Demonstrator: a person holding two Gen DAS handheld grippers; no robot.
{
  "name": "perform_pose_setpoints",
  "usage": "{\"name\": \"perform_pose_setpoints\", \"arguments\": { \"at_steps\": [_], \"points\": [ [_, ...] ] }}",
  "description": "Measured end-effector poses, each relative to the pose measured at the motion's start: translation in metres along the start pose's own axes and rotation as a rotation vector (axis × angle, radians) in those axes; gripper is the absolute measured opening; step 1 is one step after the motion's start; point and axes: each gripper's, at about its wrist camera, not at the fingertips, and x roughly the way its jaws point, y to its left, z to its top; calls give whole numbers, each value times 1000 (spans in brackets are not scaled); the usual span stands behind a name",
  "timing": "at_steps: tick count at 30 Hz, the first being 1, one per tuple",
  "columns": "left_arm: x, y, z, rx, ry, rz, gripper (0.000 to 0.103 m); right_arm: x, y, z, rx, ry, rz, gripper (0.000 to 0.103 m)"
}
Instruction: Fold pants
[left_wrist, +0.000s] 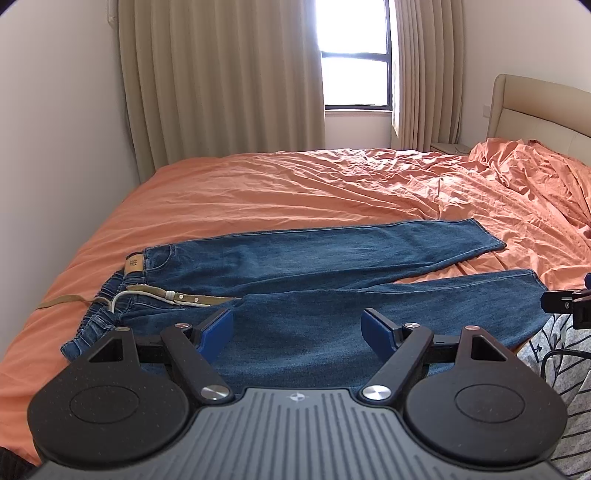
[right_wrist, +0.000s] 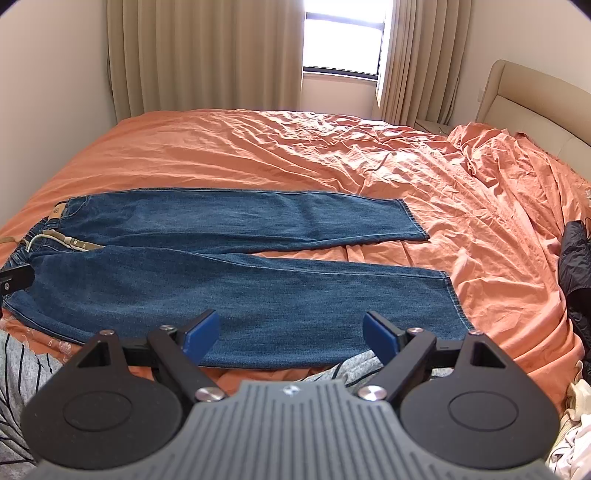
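Pants (right_wrist: 236, 266) spread flat on the orange bed sheet (right_wrist: 295, 147), both claws wide apart and empty.

Lay lengthwise across the near half of the bed, waistband (left_wrist: 110, 291) toward the left, both legs stretched rightward and splayed a little, hems (right_wrist: 413, 221) ending short of the rumpled bedding by the headboard (left_wrist: 535, 107). Carried a tan belt (left_wrist: 184, 297) and a white cord (left_wrist: 125, 295) across the gathered waist, the belt's loose end trailing onto the sheet. Left gripper (left_wrist: 297, 332) hovered above the near leg close to the waist, blue pads (left_wrist: 216, 334) spread fully, nothing between them. Right gripper (right_wrist: 291, 334) hung over the lower edge of the near leg, pads (right_wrist: 380, 338) likewise at full spread, gripping nothing. Backed by beige curtains (left_wrist: 221, 74) and a bright window (left_wrist: 354, 51).
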Motion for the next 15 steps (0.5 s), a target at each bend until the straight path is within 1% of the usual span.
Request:
{"name": "perform_pose_setpoints", "arguments": {
  "at_steps": [15],
  "points": [
    [-1,6,0,-3,0,-4,92,-1,0,3,3,-2,3,81]
  ]
}}
